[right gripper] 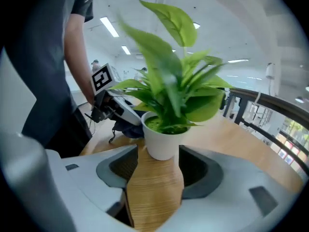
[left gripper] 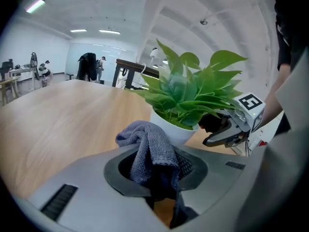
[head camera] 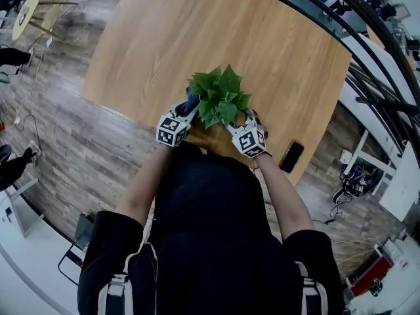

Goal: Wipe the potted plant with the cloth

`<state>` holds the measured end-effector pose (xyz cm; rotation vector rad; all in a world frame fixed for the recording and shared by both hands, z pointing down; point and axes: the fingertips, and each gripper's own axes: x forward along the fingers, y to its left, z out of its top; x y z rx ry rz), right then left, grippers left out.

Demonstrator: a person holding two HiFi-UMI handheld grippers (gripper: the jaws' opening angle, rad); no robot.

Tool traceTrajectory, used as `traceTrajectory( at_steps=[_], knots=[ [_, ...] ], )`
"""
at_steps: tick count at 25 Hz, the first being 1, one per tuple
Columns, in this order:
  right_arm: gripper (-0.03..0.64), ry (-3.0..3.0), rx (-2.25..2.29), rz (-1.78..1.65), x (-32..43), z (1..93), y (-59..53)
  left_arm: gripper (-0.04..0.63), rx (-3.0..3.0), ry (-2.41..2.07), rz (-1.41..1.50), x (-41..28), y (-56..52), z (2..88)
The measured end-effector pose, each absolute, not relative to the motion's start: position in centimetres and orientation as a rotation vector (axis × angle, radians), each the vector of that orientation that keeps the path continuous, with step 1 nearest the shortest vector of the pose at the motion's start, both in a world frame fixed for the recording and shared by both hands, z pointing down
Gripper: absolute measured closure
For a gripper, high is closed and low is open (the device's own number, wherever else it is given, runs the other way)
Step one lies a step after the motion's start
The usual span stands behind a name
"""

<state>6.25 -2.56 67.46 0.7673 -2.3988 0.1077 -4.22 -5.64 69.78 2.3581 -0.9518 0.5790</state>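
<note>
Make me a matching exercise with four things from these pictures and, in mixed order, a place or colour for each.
Things:
1. cloth
2. pot
3. phone
4. leaves

Places and colours:
A. black, flat on the table
B. green, above the pot
C. white, between the jaws of the right gripper
D. grey, in the jaws of the left gripper

Pairs: 1-D, 2-C, 3-A, 4-B
</note>
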Motion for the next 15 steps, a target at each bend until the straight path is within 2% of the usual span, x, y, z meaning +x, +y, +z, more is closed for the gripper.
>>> traceTrajectory(
  at_steps=[15],
  knots=[
    [0.368,-2.42,0.91,0.194,5.7,66.4,-5.8,0.48,2.446,-0.778,0.618,-1.1,-3.7,69.3]
  ],
)
